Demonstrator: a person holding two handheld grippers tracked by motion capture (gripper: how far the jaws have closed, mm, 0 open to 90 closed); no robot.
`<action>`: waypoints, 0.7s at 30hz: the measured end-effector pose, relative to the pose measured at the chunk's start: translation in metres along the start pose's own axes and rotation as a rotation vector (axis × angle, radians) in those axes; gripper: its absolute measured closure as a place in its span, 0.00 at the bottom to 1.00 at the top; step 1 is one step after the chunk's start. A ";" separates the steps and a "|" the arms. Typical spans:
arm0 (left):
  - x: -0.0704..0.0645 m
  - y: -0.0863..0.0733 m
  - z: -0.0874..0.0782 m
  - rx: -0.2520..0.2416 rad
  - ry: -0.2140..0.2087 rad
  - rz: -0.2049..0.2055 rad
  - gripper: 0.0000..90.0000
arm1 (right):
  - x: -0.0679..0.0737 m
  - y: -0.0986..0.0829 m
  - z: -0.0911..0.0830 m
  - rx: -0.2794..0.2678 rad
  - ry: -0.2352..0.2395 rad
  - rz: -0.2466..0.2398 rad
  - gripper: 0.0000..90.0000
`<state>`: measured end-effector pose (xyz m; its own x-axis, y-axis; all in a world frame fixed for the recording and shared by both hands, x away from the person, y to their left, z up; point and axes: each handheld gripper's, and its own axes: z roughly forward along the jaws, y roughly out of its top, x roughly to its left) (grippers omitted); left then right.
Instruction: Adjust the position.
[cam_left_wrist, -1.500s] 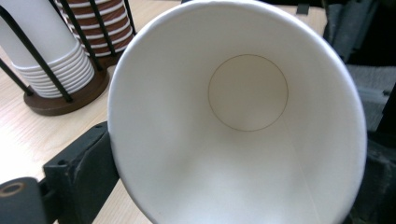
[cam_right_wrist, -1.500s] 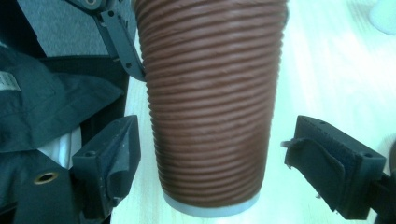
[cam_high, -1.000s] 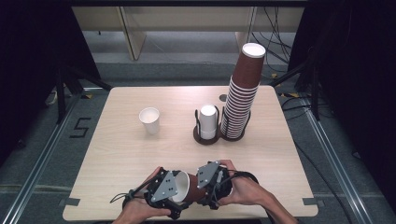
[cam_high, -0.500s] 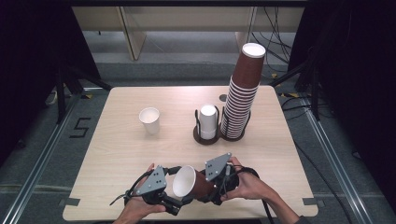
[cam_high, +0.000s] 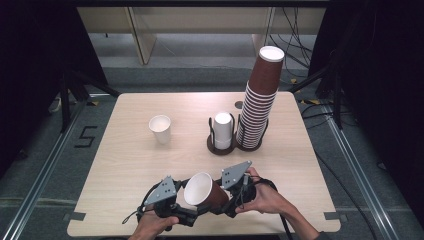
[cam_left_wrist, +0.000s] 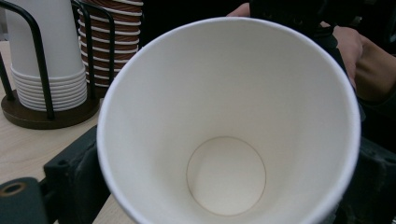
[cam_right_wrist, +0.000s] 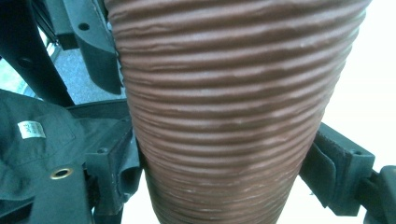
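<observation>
Claw states first: right claw (cam_high: 227, 200) is clenched on the brown cup (cam_high: 207, 192), jaws pressing the ribbed wall from both sides in the right gripper view. Left claw (cam_high: 187, 212) sits at the rim end with jaws either side of the cup mouth in the left gripper view; whether it actually grips, I cannot tell.

Cup is held off the desk (cam_high: 125, 165), tipped on its side, mouth toward the left claw's camera, well in front of the cup rack (cam_high: 222, 145) at the near edge. My read: two-point hold is a handover, or steadying it to re-grip by the rim.

Counts:
- 1 brown cup in hand, inside empty (cam_left_wrist: 226, 175)
- 1 loose white cup (cam_high: 160, 129), upright, left of the rack
- 1 tall brown stack (cam_high: 260, 100) in the rack, right side; too many to count
- 1 short white stack (cam_high: 223, 130) in the rack, left side; about eight rims visible in the left gripper view (cam_left_wrist: 51, 84)
</observation>
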<state>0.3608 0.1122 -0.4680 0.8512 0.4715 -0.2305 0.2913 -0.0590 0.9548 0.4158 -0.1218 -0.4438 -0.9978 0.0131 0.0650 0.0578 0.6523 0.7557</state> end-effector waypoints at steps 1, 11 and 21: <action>0.000 0.000 0.001 -0.014 -0.004 0.002 0.07 | 0.000 0.000 0.001 0.000 0.001 0.001 0.24; 0.001 0.001 -0.001 -0.024 0.006 -0.016 0.12 | -0.002 -0.003 0.010 -0.048 0.037 0.056 0.22; 0.008 0.011 -0.013 0.007 0.147 0.044 0.13 | -0.007 -0.016 -0.008 -0.016 -0.054 0.113 0.18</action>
<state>0.3654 0.1265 -0.4564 0.7903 0.5920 -0.1579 0.2586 -0.0886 0.9619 0.4219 -0.1386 -0.4514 -0.9851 0.1273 0.1157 0.1705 0.6318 0.7561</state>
